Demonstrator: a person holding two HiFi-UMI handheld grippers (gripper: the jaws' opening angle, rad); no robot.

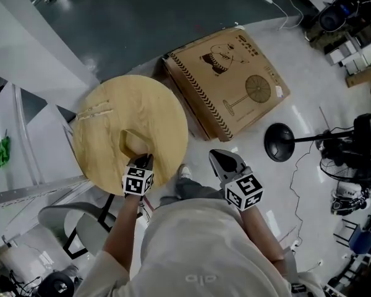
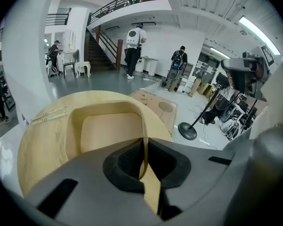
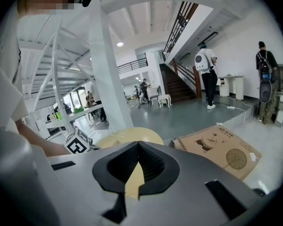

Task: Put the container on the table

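The left gripper (image 1: 143, 161) has its fingers closed on the thin side wall of the pale wooden container (image 1: 133, 144). The container is over the round wooden surface (image 1: 151, 101), near its front edge; I cannot tell if it rests there. The right gripper (image 1: 226, 163) is beside the surface, its fingers together and holding nothing.

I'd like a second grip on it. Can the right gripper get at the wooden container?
Probably yes: the right gripper, shut and empty, hangs beside the table, with nothing between it and the container, whose other walls the left gripper leaves free.
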